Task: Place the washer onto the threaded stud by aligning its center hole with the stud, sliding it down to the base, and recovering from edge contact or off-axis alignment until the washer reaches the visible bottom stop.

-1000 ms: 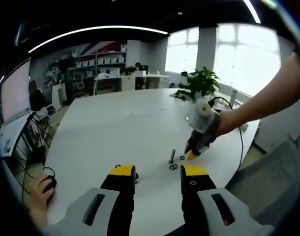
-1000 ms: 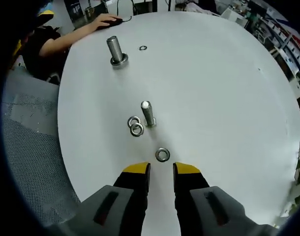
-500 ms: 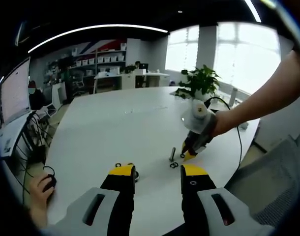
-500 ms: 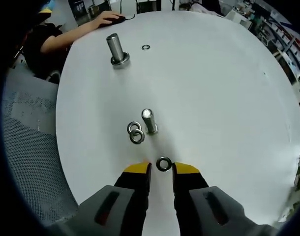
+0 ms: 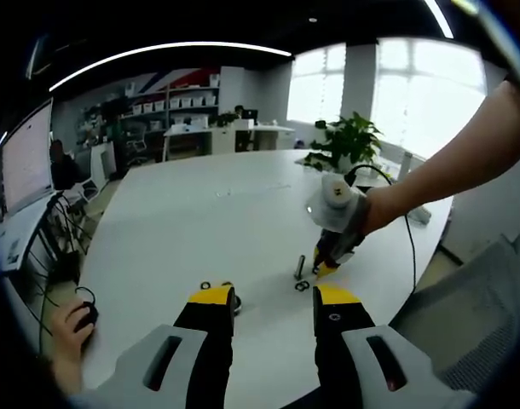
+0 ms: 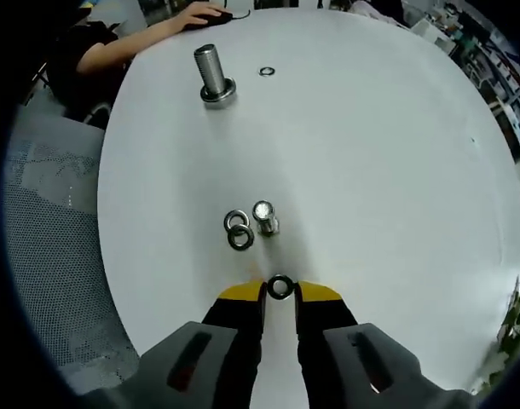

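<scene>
The washer (image 6: 280, 286) lies flat on the white table (image 6: 371, 153), between the right gripper (image 6: 280, 294) jaws, which stand slightly apart. Just beyond stands the stud (image 6: 264, 216), beside two more washers (image 6: 238, 232). A larger bolt (image 6: 213, 73) stands farther off. The left gripper (image 5: 274, 301) hovers with its jaws apart.

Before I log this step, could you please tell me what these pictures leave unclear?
- Right gripper view: whether the fingers already pinch the washer between them; contact is too fine to see.
- Right gripper view: the small stud's threads and base, seen nearly end-on.
- Left gripper view: the washers beside the stud are too small to count, and the right gripper covers its own washer.
</scene>
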Tool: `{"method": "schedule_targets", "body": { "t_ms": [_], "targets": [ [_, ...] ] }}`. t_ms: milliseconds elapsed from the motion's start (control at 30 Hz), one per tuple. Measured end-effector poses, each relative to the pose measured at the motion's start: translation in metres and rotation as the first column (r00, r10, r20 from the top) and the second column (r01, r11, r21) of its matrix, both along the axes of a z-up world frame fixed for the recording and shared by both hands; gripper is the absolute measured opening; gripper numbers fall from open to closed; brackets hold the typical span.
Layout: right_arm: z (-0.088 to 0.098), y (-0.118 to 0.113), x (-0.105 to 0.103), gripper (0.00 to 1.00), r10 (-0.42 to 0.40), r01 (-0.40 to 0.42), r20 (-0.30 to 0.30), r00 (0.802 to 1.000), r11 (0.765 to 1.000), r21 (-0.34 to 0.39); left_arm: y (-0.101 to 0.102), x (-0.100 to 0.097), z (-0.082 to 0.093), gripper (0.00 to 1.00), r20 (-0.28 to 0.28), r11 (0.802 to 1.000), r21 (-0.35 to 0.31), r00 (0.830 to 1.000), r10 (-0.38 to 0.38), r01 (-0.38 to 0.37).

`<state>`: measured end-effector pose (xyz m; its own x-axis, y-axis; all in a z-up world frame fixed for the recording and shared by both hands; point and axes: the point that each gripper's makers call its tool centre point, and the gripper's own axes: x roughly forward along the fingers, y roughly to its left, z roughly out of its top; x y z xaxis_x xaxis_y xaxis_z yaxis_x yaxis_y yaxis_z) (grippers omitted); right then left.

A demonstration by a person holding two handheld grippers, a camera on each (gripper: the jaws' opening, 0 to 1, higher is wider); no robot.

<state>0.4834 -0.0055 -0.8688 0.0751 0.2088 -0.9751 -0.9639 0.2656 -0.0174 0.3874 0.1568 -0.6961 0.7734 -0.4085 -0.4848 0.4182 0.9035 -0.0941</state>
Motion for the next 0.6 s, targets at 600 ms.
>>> {"method": "schedule_targets", "body": {
  "t_ms": [600],
  "targets": [
    [0.0,-0.0007,-0.0008,0.16,0.074,-0.074,0.004,0.997,0.997,0.001,-0.0007,0.0002,0.002,0.35,0.004,1.0,-0.013,1.0,0.002,-0.002]
  ]
}}
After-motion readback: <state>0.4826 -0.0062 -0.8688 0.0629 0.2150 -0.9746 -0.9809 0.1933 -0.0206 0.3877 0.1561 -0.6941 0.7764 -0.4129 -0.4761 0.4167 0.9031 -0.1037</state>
